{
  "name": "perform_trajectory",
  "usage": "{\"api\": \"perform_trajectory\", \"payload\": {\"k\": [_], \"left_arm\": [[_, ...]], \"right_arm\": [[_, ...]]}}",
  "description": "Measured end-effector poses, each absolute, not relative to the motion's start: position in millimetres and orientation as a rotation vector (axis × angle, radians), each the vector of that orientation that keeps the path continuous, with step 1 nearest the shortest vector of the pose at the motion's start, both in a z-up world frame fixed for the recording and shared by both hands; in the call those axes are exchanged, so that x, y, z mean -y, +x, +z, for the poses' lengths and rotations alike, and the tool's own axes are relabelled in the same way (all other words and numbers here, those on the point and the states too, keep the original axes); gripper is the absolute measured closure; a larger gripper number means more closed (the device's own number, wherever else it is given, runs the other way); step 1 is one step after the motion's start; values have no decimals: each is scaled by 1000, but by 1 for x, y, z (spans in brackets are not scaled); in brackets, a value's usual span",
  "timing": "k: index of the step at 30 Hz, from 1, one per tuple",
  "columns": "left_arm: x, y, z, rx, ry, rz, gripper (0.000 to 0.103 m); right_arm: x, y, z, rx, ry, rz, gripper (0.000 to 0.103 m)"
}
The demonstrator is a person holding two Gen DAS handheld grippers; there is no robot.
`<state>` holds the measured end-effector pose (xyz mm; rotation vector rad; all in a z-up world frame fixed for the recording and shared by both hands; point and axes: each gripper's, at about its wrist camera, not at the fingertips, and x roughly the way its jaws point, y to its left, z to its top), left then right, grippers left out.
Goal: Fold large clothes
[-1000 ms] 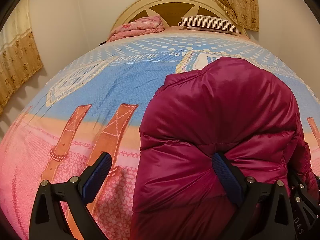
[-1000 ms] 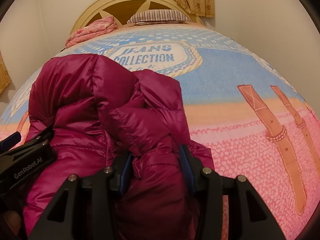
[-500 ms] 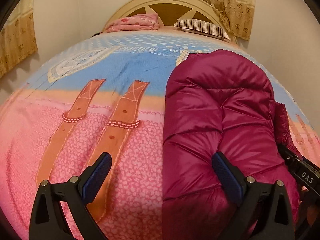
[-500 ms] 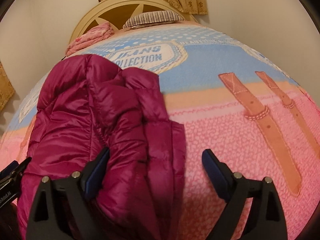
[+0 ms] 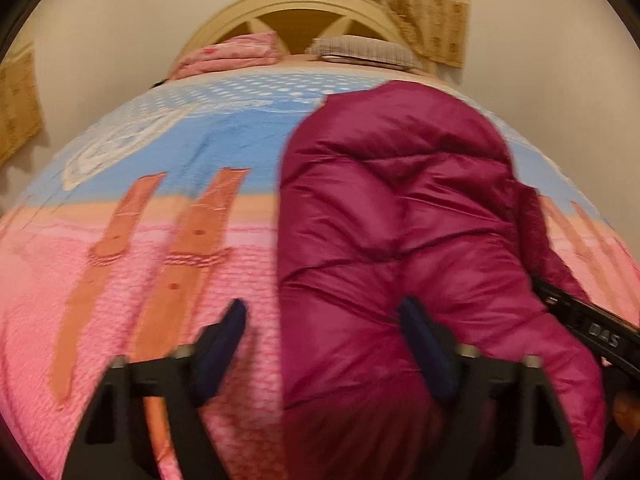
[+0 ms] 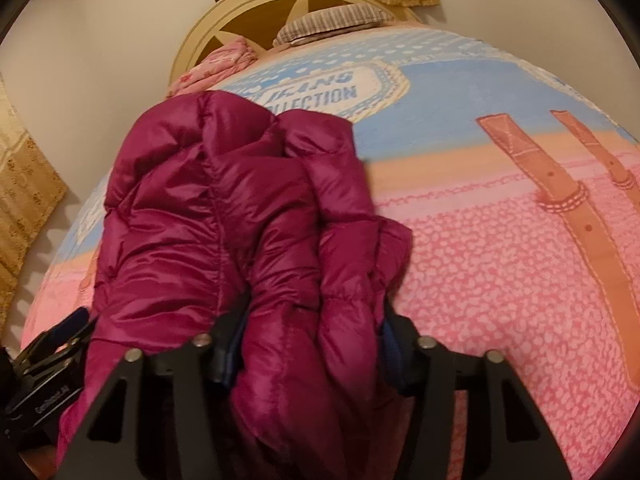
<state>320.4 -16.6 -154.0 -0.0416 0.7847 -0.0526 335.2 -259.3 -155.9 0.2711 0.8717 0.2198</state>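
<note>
A magenta puffer jacket (image 5: 400, 216) lies bunched lengthwise on the bed. My left gripper (image 5: 324, 340) is at its near left edge with jaws closing. The right finger (image 5: 424, 344) sinks into the fabric. The left finger (image 5: 224, 340) hovers over the pink bedspread (image 5: 120, 320), apart from the jacket. In the right wrist view, my right gripper (image 6: 312, 340) is closing on a thick fold of the jacket (image 6: 224, 216), which bulges between both pads and partly hides them. Each gripper shows at the edge of the other's view: the right one (image 5: 592, 332), the left one (image 6: 44, 380).
The bedspread (image 6: 500, 280) is pink near me and blue farther off, with strap prints. A folded pink blanket (image 5: 232, 54) and a striped pillow (image 5: 360, 50) lie against the cream headboard (image 5: 300, 4). Curtains (image 5: 424, 8) and pale walls surround the bed.
The right gripper let go of the jacket, opened wide, then closed again on a fold. The left gripper's jaws narrowed around the jacket's left edge, and the jacket settled flatter.
</note>
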Motion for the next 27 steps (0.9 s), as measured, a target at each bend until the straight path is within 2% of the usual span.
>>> {"api": "perform_trajectory", "payload": {"k": [2, 5, 8, 12, 27], "left_arm": [[27, 320, -151, -780, -4, -59, 50], [37, 318, -147, -773, 44, -56, 61], [42, 313, -143, -758, 88, -42, 75], [37, 306, -132, -747, 90, -48, 84], [-33, 241, -81, -648, 63, 41, 88]], "right_arm": [[258, 336, -156, -874, 277, 236, 61], [256, 333, -155, -870, 274, 251, 68], [253, 328, -152, -847, 254, 257, 72], [250, 319, -148, -818, 238, 262, 77], [192, 297, -105, -736, 200, 428, 80]]}}
